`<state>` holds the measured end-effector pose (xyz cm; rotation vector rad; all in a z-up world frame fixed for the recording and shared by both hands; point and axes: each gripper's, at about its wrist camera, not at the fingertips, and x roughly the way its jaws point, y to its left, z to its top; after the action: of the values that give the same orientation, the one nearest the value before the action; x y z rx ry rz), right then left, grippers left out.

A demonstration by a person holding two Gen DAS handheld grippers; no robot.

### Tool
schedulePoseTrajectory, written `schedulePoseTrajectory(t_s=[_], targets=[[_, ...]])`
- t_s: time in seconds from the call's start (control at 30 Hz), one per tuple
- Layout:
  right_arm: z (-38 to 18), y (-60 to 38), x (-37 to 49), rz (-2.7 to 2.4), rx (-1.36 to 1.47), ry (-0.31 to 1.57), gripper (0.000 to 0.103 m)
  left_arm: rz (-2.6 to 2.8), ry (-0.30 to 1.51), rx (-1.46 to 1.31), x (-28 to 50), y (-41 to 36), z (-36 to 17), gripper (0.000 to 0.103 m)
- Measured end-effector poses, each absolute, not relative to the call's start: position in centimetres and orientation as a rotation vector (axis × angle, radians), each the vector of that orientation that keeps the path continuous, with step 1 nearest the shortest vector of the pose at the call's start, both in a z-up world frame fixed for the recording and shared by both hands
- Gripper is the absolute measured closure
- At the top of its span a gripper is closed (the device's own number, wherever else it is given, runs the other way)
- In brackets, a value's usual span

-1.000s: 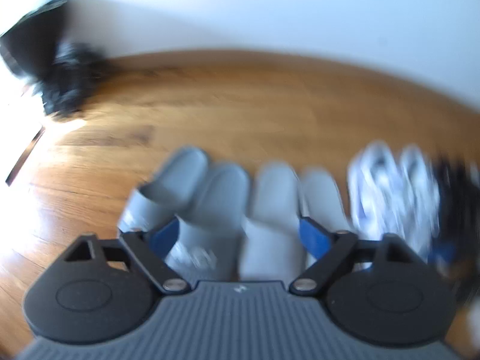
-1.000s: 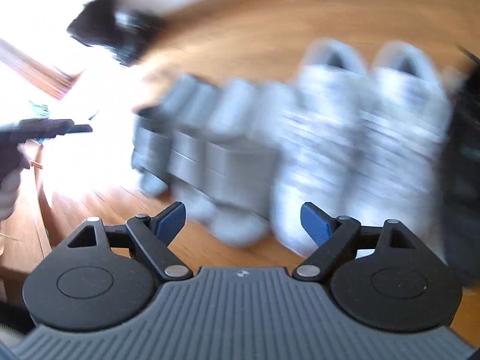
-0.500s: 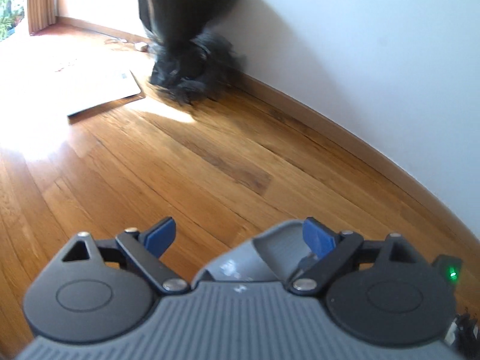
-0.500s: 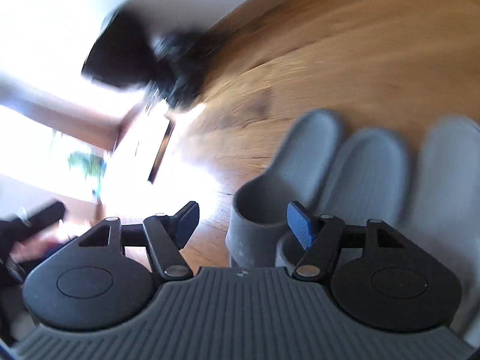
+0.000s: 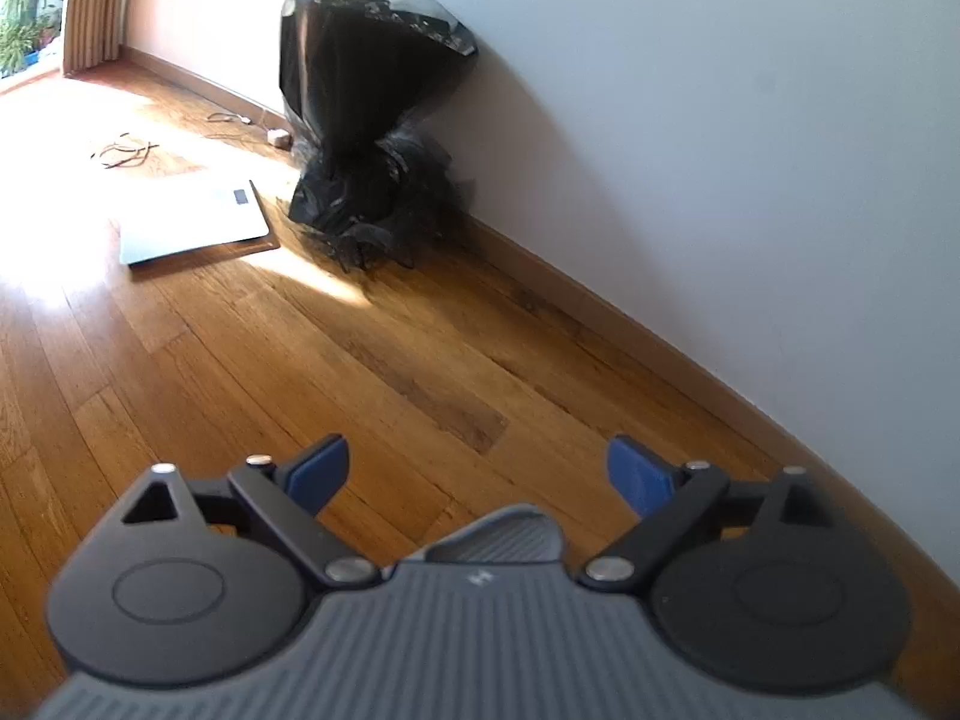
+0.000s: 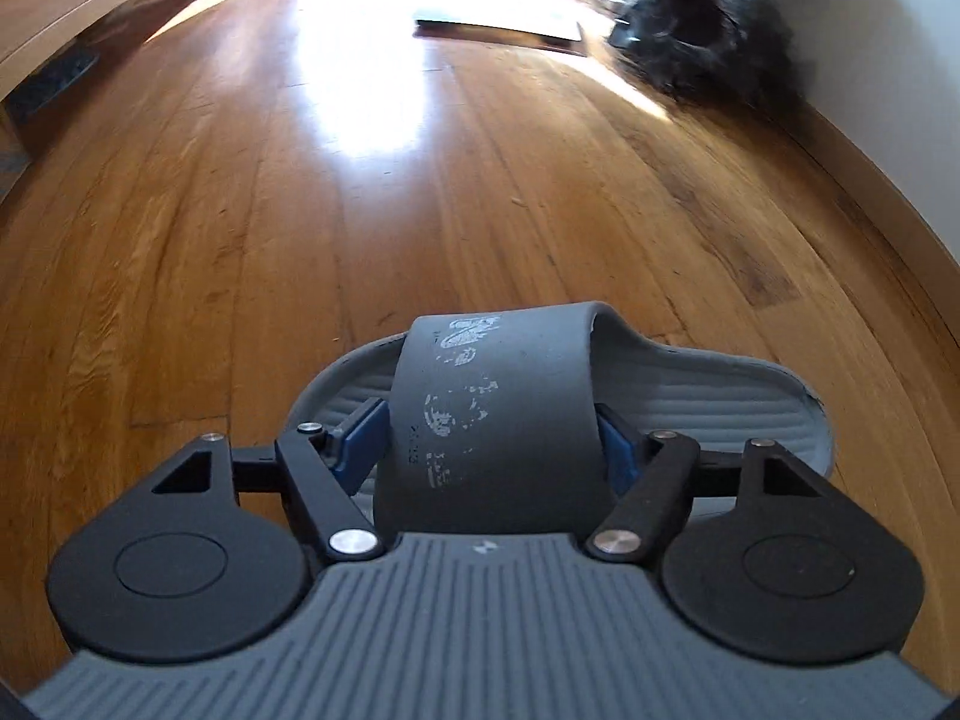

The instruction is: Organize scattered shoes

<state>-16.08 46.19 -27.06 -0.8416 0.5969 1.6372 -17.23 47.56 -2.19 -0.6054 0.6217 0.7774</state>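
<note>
The right gripper (image 6: 489,441) straddles the broad strap of a grey slide sandal (image 6: 498,408): a blue pad (image 6: 359,435) sits at each edge of the strap, apparently touching it, and the jaws have just opened a little around it. Whether they press on the strap I cannot tell. The sandal lies crosswise on the wood floor (image 6: 240,228), its ribbed footbed running out to the right of the strap, whose printed logo is worn and flaking.

The left gripper (image 5: 483,474) has its fingers spread wide with only floor between them — the rim of a grey sandal (image 5: 501,537) peeks out just above the gripper body. Farther off lie a flat white bathroom scale (image 5: 192,222) in the sun and a black plastic bag (image 5: 366,120) bunched against the white wall (image 5: 750,150).
</note>
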Motion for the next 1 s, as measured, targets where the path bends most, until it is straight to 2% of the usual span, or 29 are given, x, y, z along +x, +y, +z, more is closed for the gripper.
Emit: schedulePoseTrajectory(t_s=[0.13,0.17,0.27,0.3,0.37,0.4,0.47,0.5,0.53,0.6,0.73,0.9,1.0], targets=[[-27.0,45.4,-14.6,1.746,-0.865,0.627,0.030,0.744,0.660,-0.619,-16.7,46.5,-3.0,0.010],[-26.9,45.4,-14.4,1.778,-0.914,0.626,0.032,0.739,0.663,-0.623,-16.8,46.6,-3.3,0.010],[-26.7,45.1,-14.2,1.841,-1.103,0.590,0.049,0.738,0.656,-0.622,-17.1,47.0,-3.6,0.010],[-27.0,44.9,-14.1,1.830,-1.160,0.557,0.050,0.738,0.649,-0.624,-17.2,47.0,-3.6,0.010],[-26.5,44.9,-12.9,1.808,-1.116,0.606,0.049,0.740,0.644,-0.627,-17.4,47.3,-3.5,0.010],[-26.1,44.8,-12.6,1.781,-1.096,0.615,0.045,0.740,0.644,-0.629,-17.5,47.4,-3.5,0.010],[-24.8,44.0,-12.1,1.724,-1.025,0.594,0.030,0.737,0.644,-0.632,-17.5,47.6,-3.5,0.010],[-23.5,42.9,-11.7,1.698,-0.928,0.601,0.017,0.736,0.645,-0.634,-17.6,47.6,-3.5,0.010],[-22.6,41.7,-11.5,1.672,-0.856,0.621,0.007,0.736,0.646,-0.635,-17.6,47.6,-3.5,0.010],[-21.7,38.9,-12.1,1.661,-0.814,0.631,0.001,0.734,0.653,-0.636,-17.5,47.7,-3.6,0.010],[-22.3,32.8,-14.2,1.492,-0.889,0.558,0.001,0.727,0.674,-0.637,-17.2,47.8,-3.9,0.010],[-23.5,26.9,-12.2,1.357,-1.004,0.527,0.001,0.715,0.720,-0.626,-16.8,47.5,-4.8,0.010],[-25.0,24.8,-10.0,1.367,-1.087,0.622,0.001,0.690,0.758,-0.622,-16.2,47.2,-5.4,0.010]])
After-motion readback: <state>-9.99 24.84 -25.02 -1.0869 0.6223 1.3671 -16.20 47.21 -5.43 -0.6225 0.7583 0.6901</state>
